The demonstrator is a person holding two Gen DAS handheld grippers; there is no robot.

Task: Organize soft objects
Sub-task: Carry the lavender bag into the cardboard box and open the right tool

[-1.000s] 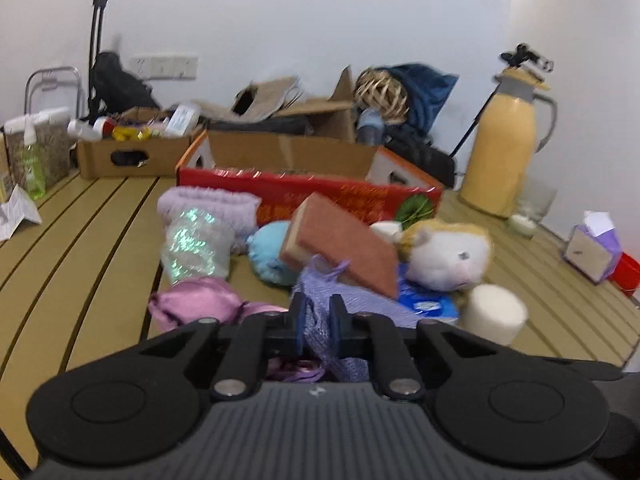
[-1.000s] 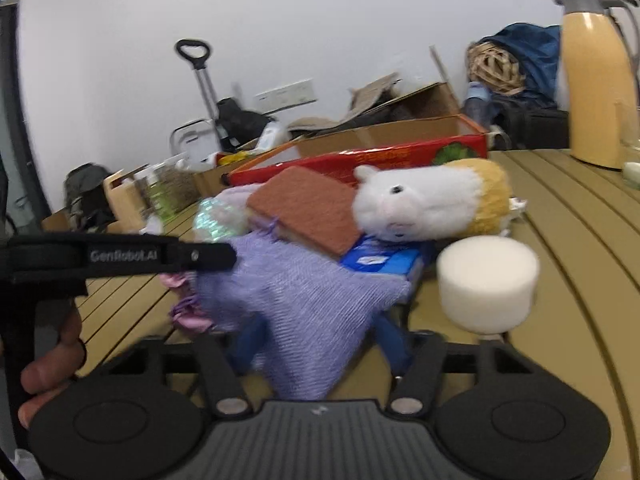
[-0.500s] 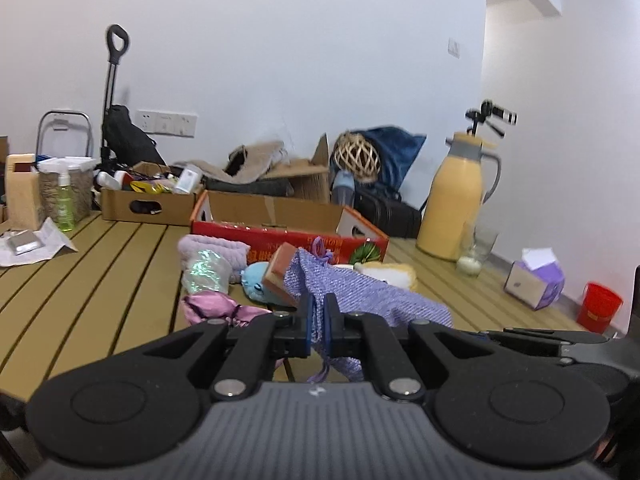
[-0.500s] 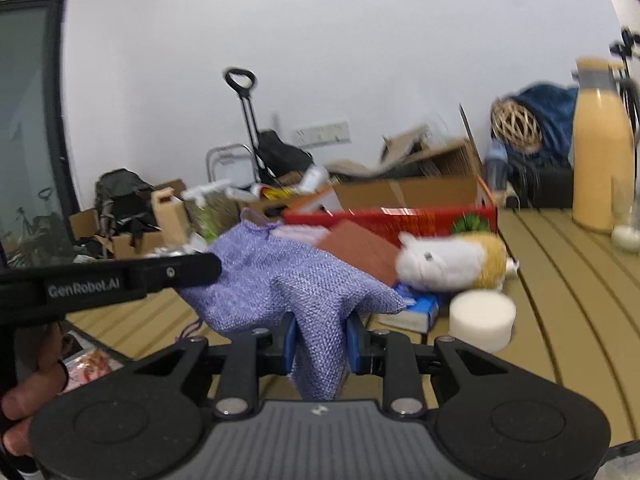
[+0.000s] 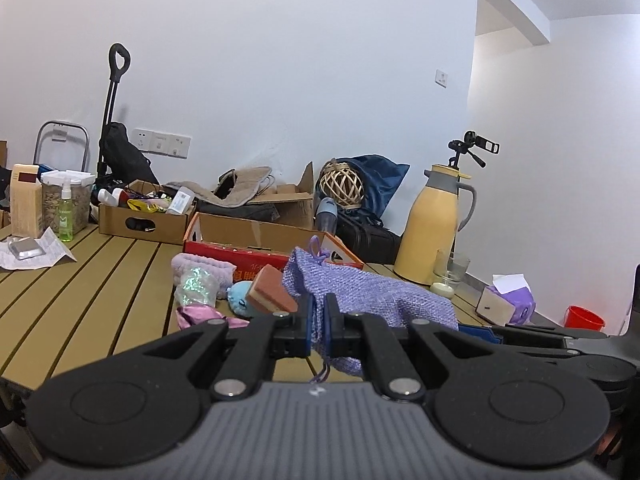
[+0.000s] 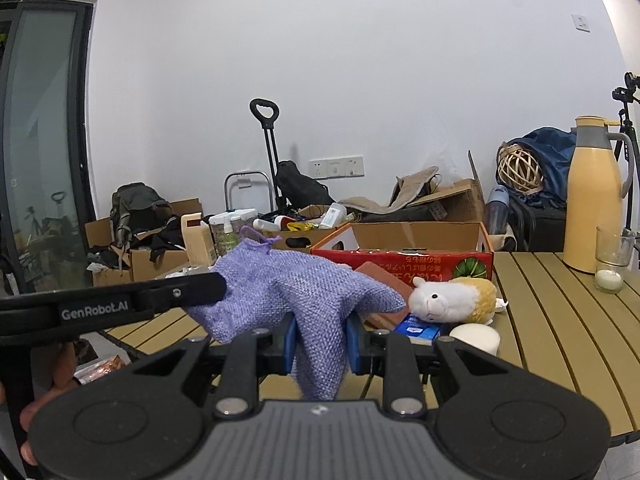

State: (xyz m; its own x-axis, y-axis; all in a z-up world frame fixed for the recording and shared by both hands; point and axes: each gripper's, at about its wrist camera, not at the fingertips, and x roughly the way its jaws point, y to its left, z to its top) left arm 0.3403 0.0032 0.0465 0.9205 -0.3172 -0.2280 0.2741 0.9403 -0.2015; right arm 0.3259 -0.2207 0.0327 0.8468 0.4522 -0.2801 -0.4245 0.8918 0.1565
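Note:
Both grippers hold a purple woven drawstring pouch (image 5: 360, 286) in the air above the near edge of the table. My left gripper (image 5: 319, 322) is shut on its left edge. My right gripper (image 6: 321, 340) is shut on the hanging lower part of the pouch (image 6: 296, 288). On the wooden slat table (image 5: 100, 280) lie an orange sponge block (image 5: 270, 290), a blue plush (image 5: 239, 296), a pink cloth (image 5: 200, 316), a lilac fluffy item (image 5: 202, 266), a white-and-yellow plush (image 6: 452, 300) and a white foam cylinder (image 6: 475, 338).
A red cardboard box (image 6: 404, 258) stands open behind the soft things. A yellow thermos (image 6: 596, 200) and a glass with a candle (image 6: 610, 260) stand at the right. A tissue box (image 5: 506, 300) sits far right. Boxes and bottles crowd the back left.
Both grippers have lifted the pouch off the pile and pulled back toward the near table edge. The pouch now hangs spread between them.

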